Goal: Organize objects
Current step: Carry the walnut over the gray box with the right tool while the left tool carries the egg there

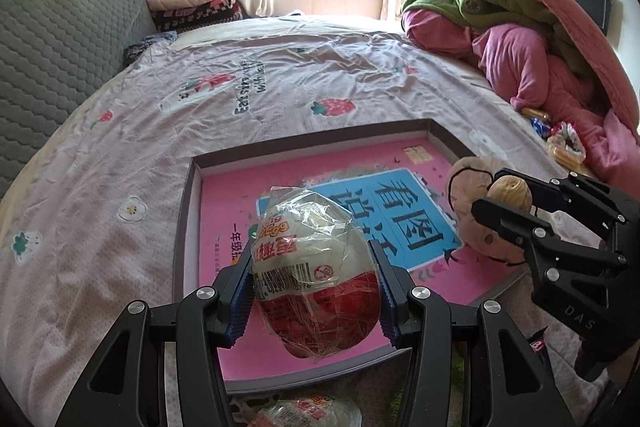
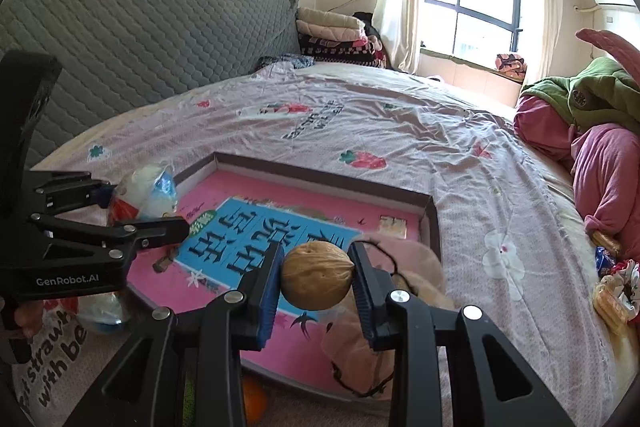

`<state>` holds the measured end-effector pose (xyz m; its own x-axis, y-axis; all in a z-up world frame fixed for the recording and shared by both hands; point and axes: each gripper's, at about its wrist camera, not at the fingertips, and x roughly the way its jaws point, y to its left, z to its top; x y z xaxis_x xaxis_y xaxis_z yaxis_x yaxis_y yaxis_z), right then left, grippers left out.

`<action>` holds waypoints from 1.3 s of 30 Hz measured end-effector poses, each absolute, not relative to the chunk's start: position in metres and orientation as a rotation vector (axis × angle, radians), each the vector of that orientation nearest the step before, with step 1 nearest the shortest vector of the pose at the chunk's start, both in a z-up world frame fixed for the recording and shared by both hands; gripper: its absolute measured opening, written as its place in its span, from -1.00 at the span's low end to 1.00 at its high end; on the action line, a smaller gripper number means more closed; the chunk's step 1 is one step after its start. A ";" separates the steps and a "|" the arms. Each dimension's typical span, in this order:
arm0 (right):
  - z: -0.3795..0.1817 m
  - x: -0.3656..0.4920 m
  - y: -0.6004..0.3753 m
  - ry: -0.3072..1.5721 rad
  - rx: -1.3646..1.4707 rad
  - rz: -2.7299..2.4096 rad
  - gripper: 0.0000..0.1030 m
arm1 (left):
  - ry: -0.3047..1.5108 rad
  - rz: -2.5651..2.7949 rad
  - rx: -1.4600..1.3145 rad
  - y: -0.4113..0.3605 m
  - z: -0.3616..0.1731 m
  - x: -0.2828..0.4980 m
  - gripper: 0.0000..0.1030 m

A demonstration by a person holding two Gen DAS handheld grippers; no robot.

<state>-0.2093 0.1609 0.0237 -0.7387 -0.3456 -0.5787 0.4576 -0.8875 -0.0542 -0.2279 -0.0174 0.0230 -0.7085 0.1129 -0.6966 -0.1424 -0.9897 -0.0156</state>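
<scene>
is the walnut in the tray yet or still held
Held, not in the tray. The right gripper pinches the walnut between its blue pads, above the pink-lined tray.

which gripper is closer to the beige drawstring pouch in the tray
Right. The right gripper, holding a walnut, hovers directly over the pouch. The left gripper, holding a wrapped egg, is off to its side.

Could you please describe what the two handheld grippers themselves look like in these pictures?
Both the left gripper and the right gripper are matte black linkage frames with round silver pivot pins and ribbed blue finger pads. White lettering reads GenRobot.AI on the left one's side and DAS on the right's. No cables or sleeves show.
</scene>
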 end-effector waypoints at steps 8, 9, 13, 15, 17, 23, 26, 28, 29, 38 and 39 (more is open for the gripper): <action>0.013 -0.212 0.158 0.277 0.848 -2.550 -0.34 | 0.083 2.712 -1.185 -0.005 0.008 -0.228 0.03; 0.012 -0.212 0.158 0.274 0.854 -2.547 -0.34 | 0.078 2.703 -1.194 -0.005 0.006 -0.229 0.03; 0.008 -0.214 0.158 0.252 0.884 -2.532 -0.34 | 0.060 2.679 -1.216 -0.004 0.000 -0.230 0.03; 0.004 -0.215 0.158 0.255 0.906 -2.525 -0.34 | 0.062 2.674 -1.221 -0.002 -0.002 -0.229 0.03; 0.000 -0.216 0.157 0.255 0.929 -2.519 -0.34 | 0.073 2.671 -1.220 0.000 -0.003 -0.229 0.03; -0.005 -0.217 0.154 0.266 0.950 -2.504 -0.34 | 0.085 2.657 -1.235 0.003 -0.008 -0.228 0.03; -0.006 -0.217 0.153 0.275 0.953 -2.500 -0.34 | 0.087 2.658 -1.238 0.003 -0.009 -0.228 0.03; -0.007 -0.217 0.152 0.278 0.957 -2.497 -0.34 | 0.087 2.658 -1.241 0.002 -0.010 -0.229 0.03; -0.008 -0.217 0.152 0.281 0.961 -2.494 -0.34 | 0.090 2.659 -1.244 0.002 -0.011 -0.229 0.03; -0.014 -0.220 0.148 0.303 1.004 -2.465 -0.34 | 0.097 2.657 -1.276 0.000 -0.016 -0.233 0.03; -0.015 -0.220 0.147 0.303 1.008 -2.461 -0.34 | 0.093 2.650 -1.283 0.000 -0.016 -0.233 0.03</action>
